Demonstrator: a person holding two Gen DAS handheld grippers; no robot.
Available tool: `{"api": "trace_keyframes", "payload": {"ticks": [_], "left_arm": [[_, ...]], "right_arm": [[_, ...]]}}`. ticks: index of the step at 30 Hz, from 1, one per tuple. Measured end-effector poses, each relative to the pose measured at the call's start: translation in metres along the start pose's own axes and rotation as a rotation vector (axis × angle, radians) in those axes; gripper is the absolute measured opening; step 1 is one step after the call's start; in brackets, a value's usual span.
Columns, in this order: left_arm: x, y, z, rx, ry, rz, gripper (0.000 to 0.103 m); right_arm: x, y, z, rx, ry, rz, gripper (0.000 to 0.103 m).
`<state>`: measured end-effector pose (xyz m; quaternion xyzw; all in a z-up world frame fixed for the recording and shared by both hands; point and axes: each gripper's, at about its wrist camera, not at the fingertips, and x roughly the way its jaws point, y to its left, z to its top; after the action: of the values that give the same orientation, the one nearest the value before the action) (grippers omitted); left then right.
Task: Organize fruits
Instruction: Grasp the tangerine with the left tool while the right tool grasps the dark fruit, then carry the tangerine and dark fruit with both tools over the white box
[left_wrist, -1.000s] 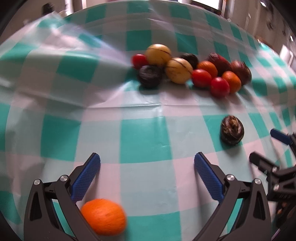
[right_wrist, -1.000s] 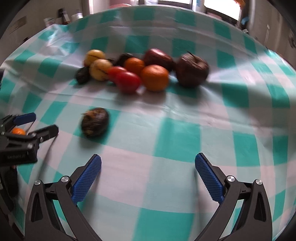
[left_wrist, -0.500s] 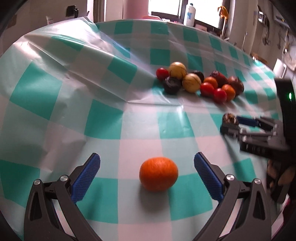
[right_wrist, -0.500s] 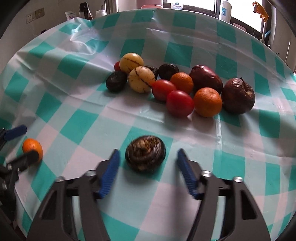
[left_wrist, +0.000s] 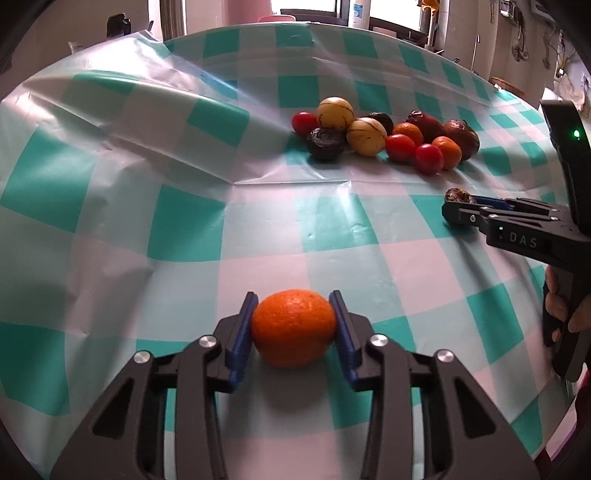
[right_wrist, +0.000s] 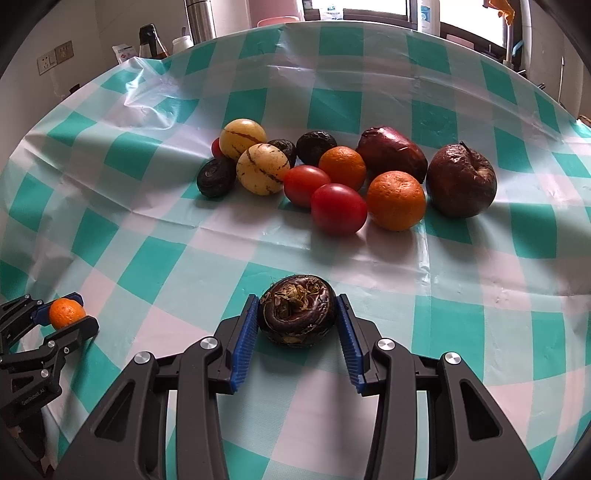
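**Two tools, two fruits gripped at the table's near edge**

The left tool (left_wrist: 294, 325) clamps a loose orange (left_wrist: 293, 328) between its blue pads (left_wrist: 242, 334), the fruit resting on the teal-and-white checked tablecloth (left_wrist: 184, 229). The right tool (right_wrist: 297, 321) grips a dark wrinkled fruit (right_wrist: 297, 315) likewise on the cloth. Only the left view shows the person's right hand (left_wrist: 565, 314) on the handle, a green indicator light (left_wrist: 575, 133) and the lettering "DAS". Only the right view reads "GenRobot.AI" on the left tool's body, and shows a wall socket (right_wrist: 55, 57). Beyond both, the fruit pile (right_wrist: 340, 177) lies well apart: tomatoes, oranges, yellow striped and dark fruits.
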<state>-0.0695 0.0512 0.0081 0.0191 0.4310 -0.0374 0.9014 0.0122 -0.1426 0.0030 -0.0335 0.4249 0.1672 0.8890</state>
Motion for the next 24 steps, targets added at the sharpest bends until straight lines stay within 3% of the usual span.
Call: {"api": "trace_keyframes", "payload": {"ticks": [11,16,24], "left_arm": [[0.001,0.004,0.001,-0.032,-0.002,-0.029,0.039],[-0.003,0.008,0.000,-0.063,-0.014,0.002,0.039],[-0.029,-0.030,-0.009,0.016,-0.065,0.003,0.039]], "right_arm": [[-0.002,0.000,-0.001,-0.002,-0.011,-0.020,0.042],[-0.036,-0.002,-0.013,0.043,-0.108,0.022,0.042],[-0.097,-0.006,-0.048,0.080,-0.195,0.065,0.042]]}}
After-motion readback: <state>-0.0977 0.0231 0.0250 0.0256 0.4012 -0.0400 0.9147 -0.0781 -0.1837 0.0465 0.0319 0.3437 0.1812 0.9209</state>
